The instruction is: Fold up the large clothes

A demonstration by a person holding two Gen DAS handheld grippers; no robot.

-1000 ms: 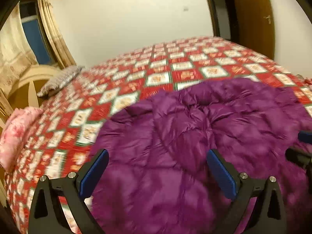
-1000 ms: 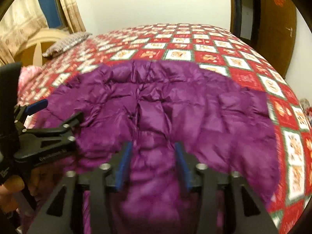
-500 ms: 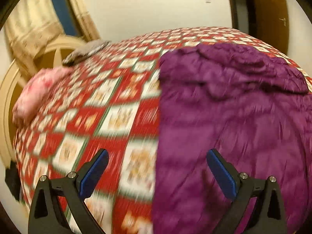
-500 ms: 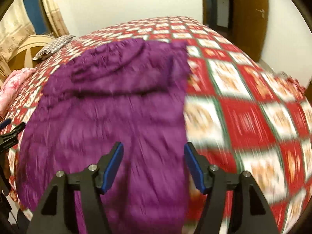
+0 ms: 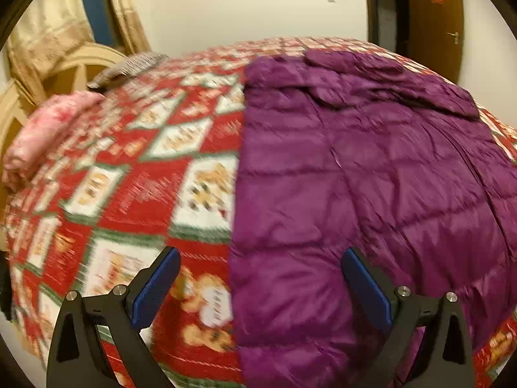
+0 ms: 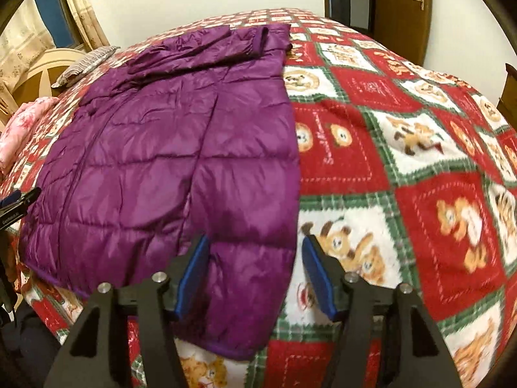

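Note:
A purple quilted puffer jacket (image 5: 371,177) lies spread flat on the bed, its sleeves folded across the far end; it also shows in the right wrist view (image 6: 181,148). My left gripper (image 5: 258,284) is open and empty above the jacket's near left edge. My right gripper (image 6: 255,274) is open and empty above the jacket's near right hem corner. The tip of the left gripper shows at the left edge of the right wrist view (image 6: 17,200).
The bed carries a red, white and green patterned blanket (image 6: 404,161). A pink folded cloth (image 5: 42,132) and a grey pillow (image 5: 126,68) lie at the far left by the cream headboard (image 5: 64,74). A brown door (image 6: 404,3) stands behind the bed.
The jacket went from bunched up to spread flat. The right gripper opened and let go of the fabric. Both grippers moved apart, toward the jacket's left and right edges.

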